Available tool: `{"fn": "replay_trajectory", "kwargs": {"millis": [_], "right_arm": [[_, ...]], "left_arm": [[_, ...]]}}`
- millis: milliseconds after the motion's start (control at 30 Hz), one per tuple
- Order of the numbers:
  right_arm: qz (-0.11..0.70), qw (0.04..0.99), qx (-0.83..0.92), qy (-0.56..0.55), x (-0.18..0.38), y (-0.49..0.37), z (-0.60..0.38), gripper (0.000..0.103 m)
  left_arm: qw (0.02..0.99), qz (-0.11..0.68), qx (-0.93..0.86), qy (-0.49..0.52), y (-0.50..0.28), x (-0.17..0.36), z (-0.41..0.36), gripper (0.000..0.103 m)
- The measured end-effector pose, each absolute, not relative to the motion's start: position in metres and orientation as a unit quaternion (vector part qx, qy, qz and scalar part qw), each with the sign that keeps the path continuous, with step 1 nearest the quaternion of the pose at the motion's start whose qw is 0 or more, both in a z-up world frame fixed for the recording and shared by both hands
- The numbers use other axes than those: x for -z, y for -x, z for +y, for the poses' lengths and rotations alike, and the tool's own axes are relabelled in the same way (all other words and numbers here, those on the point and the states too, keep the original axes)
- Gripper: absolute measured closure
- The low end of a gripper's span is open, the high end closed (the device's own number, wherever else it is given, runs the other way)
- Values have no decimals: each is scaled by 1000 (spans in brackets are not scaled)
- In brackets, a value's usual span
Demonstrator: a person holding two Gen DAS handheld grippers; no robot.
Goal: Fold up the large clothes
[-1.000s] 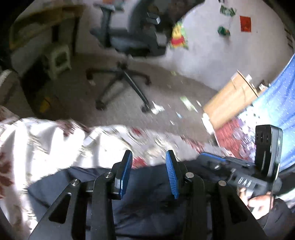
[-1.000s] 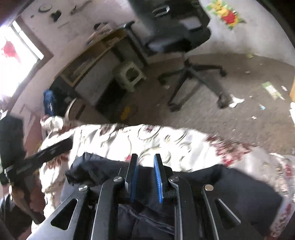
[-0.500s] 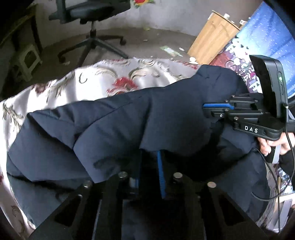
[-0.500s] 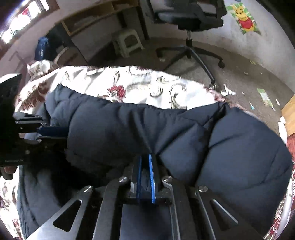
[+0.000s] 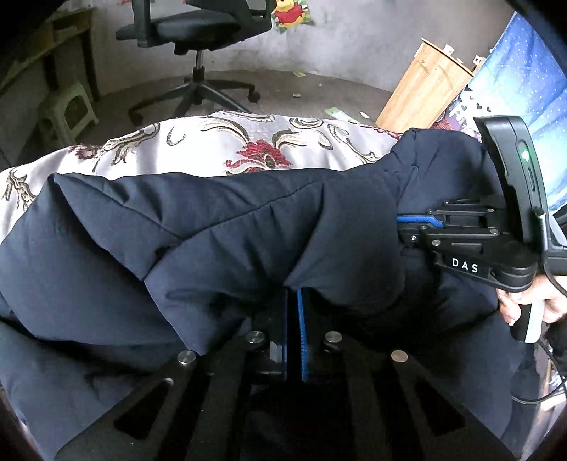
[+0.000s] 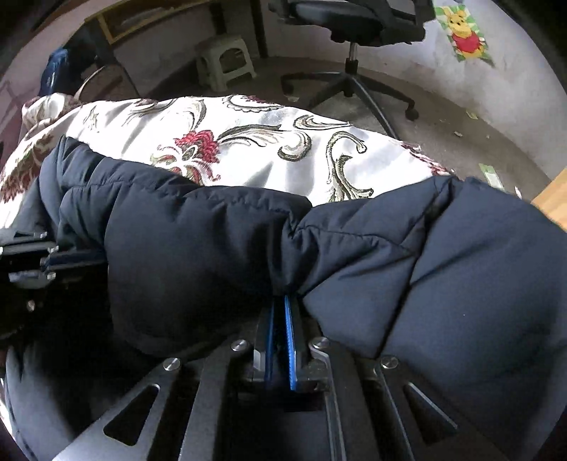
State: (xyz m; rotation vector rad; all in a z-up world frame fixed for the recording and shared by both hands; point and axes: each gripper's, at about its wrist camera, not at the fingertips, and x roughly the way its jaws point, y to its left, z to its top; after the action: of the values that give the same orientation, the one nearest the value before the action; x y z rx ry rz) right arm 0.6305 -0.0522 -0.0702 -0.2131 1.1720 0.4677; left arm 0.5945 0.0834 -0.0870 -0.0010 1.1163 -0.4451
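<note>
A dark navy padded jacket [image 5: 219,241] lies across a flowered bedspread [image 5: 226,145], with its near part folded over itself. It also fills the right wrist view [image 6: 443,269]. My left gripper [image 5: 293,301] is shut on a fold of the jacket, with its fingertips buried in the fabric. My right gripper [image 6: 281,305] is shut on another fold in the same way. In the left wrist view the right gripper [image 5: 418,223] reaches in from the right and pinches the jacket. In the right wrist view the left gripper [image 6: 74,257] shows at the left edge, clamped on the jacket.
A black office chair [image 5: 198,32] stands on the floor beyond the bed, and also shows in the right wrist view [image 6: 354,21]. A small plastic stool [image 6: 225,60] and a desk are at the far left. A wooden cabinet [image 5: 421,92] stands at the right.
Both grippers closed on the jacket and carried its edge forward over the rest. One second ago the left was open above it; since half a second ago the fold has settled slightly.
</note>
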Motion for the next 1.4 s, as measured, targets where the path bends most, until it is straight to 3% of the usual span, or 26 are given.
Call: {"fn": "replay_trajectory", "kwargs": {"millis": [267, 533, 733, 800, 833, 967, 1067, 1267, 1400], "right_arm": [[512, 832, -201, 71, 73, -618, -57, 98], [455, 863, -214, 42, 47, -592, -71, 96], [420, 882, -208, 48, 9, -563, -79, 68], [409, 887, -208, 48, -1, -550, -83, 68], [406, 889, -207, 44, -6, -544, -85, 68], [388, 898, -204, 25, -24, -518, -97, 68], [372, 906, -201, 10, -41, -495, -109, 36], [339, 919, -201, 1, -76, -450, -120, 31], [318, 924, -210, 4, -97, -418, -122, 24]], "left_arm": [[843, 503, 190, -3, -586, 97, 74, 95], [879, 458, 131, -5, -559, 56, 68, 95], [900, 419, 106, 58, -538, 16, 79, 95], [905, 410, 96, 59, -527, 7, 80, 93], [906, 408, 94, 59, -523, 2, 80, 92], [915, 389, 87, 64, -497, -23, 79, 59], [925, 364, 89, 67, -472, -41, 79, 42], [936, 333, 79, 79, -427, -76, 80, 26], [942, 316, 76, 87, -402, -96, 81, 23]]}}
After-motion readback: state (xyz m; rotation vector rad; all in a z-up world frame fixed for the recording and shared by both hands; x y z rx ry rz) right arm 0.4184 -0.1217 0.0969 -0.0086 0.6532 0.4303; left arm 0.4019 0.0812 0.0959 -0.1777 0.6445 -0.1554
